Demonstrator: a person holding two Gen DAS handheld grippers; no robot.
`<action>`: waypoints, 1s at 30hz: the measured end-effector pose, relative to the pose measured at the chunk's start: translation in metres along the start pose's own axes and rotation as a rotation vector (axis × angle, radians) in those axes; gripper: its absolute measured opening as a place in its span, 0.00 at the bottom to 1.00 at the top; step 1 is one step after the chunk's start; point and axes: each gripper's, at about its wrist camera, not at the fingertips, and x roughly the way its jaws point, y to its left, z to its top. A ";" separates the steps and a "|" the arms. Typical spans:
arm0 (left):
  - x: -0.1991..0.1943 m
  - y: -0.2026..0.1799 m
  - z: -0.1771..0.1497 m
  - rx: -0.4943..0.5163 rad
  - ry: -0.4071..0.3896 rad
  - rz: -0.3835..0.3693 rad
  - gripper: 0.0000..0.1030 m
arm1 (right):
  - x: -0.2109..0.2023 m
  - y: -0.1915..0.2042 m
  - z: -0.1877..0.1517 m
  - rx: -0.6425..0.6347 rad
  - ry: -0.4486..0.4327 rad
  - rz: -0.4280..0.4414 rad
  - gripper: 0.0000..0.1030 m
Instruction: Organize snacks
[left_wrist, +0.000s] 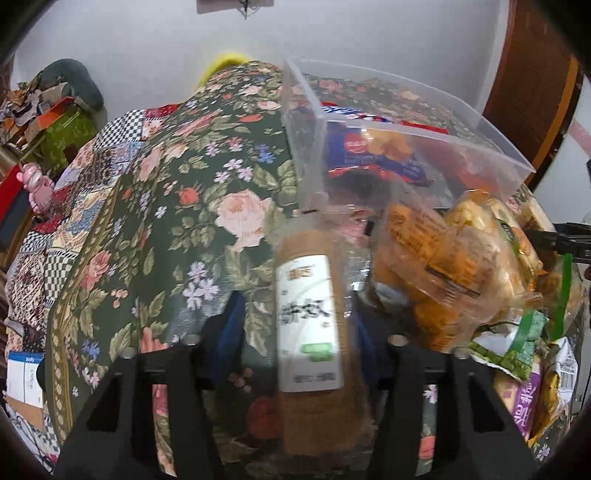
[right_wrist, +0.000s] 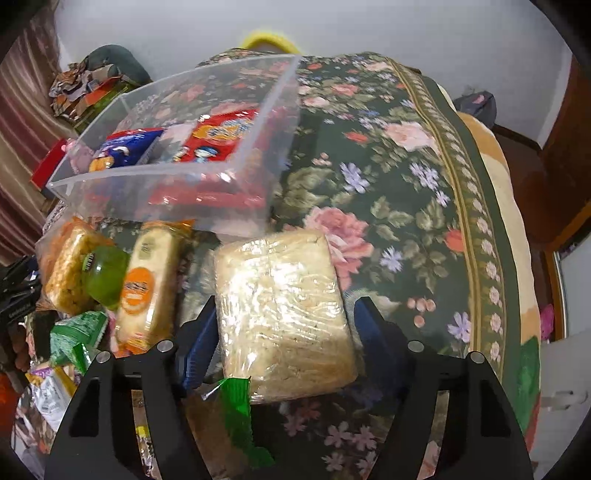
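Note:
My left gripper (left_wrist: 295, 310) is shut on a brown snack pack with a white label (left_wrist: 312, 325), held in front of a clear plastic bin (left_wrist: 406, 122) that holds blue and red snack bags. My right gripper (right_wrist: 284, 314) is shut on a pale rice-cake pack in clear wrap (right_wrist: 282, 299), held just below the same clear bin (right_wrist: 177, 177). A pile of orange and green snack packs (left_wrist: 461, 266) lies to the right of the left gripper; the pile also shows at the left of the right wrist view (right_wrist: 110, 280).
Everything rests on a floral bedspread (left_wrist: 192, 206). Cluttered boxes and a pink toy (left_wrist: 35, 184) stand at the far left. A wooden door (left_wrist: 528, 92) is at the right. The bed's edge (right_wrist: 513, 258) drops off at the right.

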 end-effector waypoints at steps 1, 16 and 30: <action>0.000 -0.001 0.000 0.002 -0.001 -0.011 0.36 | 0.001 -0.001 0.000 0.008 0.000 0.003 0.66; -0.034 0.004 0.002 -0.033 -0.046 -0.015 0.35 | -0.031 0.007 -0.008 -0.024 -0.099 -0.074 0.51; -0.089 -0.008 0.042 -0.015 -0.186 -0.044 0.35 | -0.081 0.025 0.021 -0.043 -0.250 -0.046 0.51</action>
